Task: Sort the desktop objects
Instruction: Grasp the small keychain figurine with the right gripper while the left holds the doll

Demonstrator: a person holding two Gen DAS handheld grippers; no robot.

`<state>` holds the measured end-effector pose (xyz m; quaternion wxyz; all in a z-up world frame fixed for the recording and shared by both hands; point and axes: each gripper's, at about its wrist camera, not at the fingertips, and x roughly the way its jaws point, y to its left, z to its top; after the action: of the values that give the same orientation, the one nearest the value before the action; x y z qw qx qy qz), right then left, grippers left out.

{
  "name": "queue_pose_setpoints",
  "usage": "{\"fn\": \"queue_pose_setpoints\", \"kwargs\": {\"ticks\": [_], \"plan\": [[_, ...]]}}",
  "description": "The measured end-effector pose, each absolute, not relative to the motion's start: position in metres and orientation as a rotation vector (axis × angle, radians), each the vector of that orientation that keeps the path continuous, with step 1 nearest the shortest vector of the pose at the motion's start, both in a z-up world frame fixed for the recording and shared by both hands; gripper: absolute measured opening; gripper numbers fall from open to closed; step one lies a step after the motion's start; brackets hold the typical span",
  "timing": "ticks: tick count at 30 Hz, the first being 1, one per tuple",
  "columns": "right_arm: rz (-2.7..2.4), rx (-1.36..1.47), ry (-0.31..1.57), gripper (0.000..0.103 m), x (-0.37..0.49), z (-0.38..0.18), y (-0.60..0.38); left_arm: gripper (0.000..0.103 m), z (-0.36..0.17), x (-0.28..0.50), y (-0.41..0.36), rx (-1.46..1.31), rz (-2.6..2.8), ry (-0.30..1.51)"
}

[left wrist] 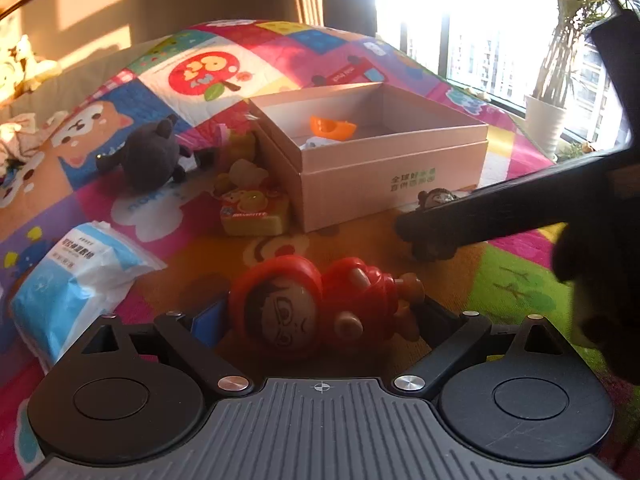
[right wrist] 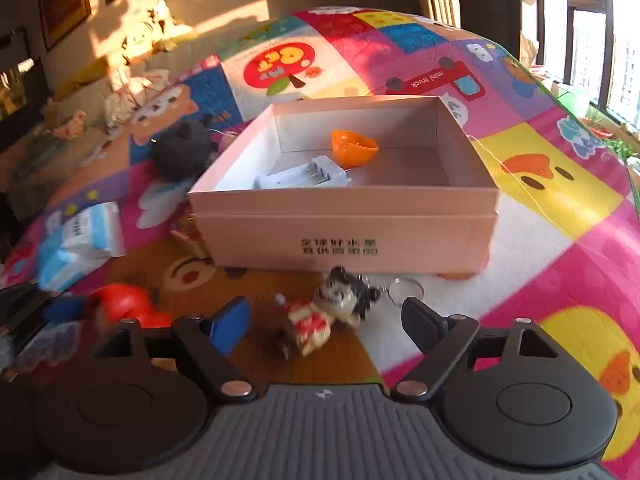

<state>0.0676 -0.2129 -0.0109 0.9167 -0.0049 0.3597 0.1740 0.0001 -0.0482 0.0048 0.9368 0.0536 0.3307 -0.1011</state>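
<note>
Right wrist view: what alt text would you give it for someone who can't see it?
An open two-finger gripper straddles a small brick-built figure keychain lying on a colourful play mat. Just beyond stands an open pink cardboard box holding an orange half-shell and a white battery holder.

Bright cartoon patchwork mat (right wrist: 540, 216) with a box and small toys on it.

The pink cardboard box (right wrist: 344, 232) sits open near the middle of the mat. Against its left side lie a dark plush toy (left wrist: 150, 156) and a yellow packet with small figures (left wrist: 252, 208); further left is a blue-and-white tissue pack (left wrist: 76, 268). In front of the box lie a red hooded figurine (left wrist: 320, 308) on its side and, to its right, a small block-figure keychain (right wrist: 332, 308) with its ring just beside the box's front wall.
</note>
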Motion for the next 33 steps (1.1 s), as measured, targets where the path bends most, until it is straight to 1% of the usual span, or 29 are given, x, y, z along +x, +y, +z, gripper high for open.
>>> {"fn": "queue_pose_setpoints", "kwargs": {"ticks": [1,2,3,5,10,13,14,16,19,21,23,24,27,29,30,31,32,33], "plan": [[0.355,-0.021,0.750,0.079,0.072,-0.013,-0.209,0.098,0.005,-0.001,-0.047,0.103,-0.209,0.677],[0.353,-0.024,0.766,0.072,0.075,-0.016,-0.208,0.098,0.005,-0.002,-0.046,0.099,-0.210,0.677],[0.354,-0.023,0.782,0.070,0.077,-0.019,-0.207,0.098,0.005,-0.003,-0.045,0.096,-0.210,0.677],[0.347,-0.040,0.766,0.050,0.073,-0.018,-0.207,0.098,0.005,-0.005,-0.043,0.090,-0.209,0.678],[0.381,-0.039,0.770,0.050,0.058,-0.006,-0.217,0.097,0.010,-0.016,-0.042,0.090,-0.215,0.667],[0.417,-0.061,0.745,0.050,0.034,0.013,-0.225,0.097,0.025,-0.029,-0.041,0.084,-0.225,0.626],[0.434,-0.064,0.729,0.046,0.025,0.022,-0.229,0.097,0.033,-0.033,-0.041,0.086,-0.232,0.602],[0.475,-0.079,0.681,0.029,0.007,0.044,-0.236,0.097,0.056,-0.038,-0.045,0.107,-0.249,0.537],[0.497,-0.099,0.522,0.025,-0.018,0.091,-0.252,0.097,0.095,-0.038,-0.055,0.170,-0.273,0.401],[0.477,-0.103,0.422,0.025,-0.026,0.118,-0.261,0.097,0.114,-0.030,-0.061,0.199,-0.280,0.329],[0.468,-0.092,0.363,0.018,-0.024,0.134,-0.268,0.097,0.122,-0.017,-0.065,0.202,-0.264,0.301],[0.456,-0.084,0.353,0.018,-0.021,0.138,-0.270,0.097,0.126,-0.009,-0.065,0.193,-0.253,0.303],[0.443,-0.054,0.373,0.018,-0.008,0.139,-0.277,0.097,0.127,0.004,-0.060,0.148,-0.233,0.337],[0.469,-0.047,0.429,0.018,-0.004,0.130,-0.280,0.097,0.121,0.002,-0.056,0.146,-0.232,0.357],[0.494,-0.041,0.467,0.021,-0.004,0.122,-0.282,0.097,0.116,0.000,-0.055,0.150,-0.233,0.379],[0.522,-0.041,0.508,0.035,-0.005,0.113,-0.283,0.097,0.111,-0.003,-0.053,0.151,-0.239,0.403],[0.543,-0.043,0.547,0.060,-0.007,0.103,-0.282,0.098,0.101,-0.006,-0.051,0.152,-0.253,0.441],[0.551,-0.045,0.572,0.069,-0.009,0.092,-0.281,0.098,0.093,-0.008,-0.052,0.154,-0.265,0.476]]}}
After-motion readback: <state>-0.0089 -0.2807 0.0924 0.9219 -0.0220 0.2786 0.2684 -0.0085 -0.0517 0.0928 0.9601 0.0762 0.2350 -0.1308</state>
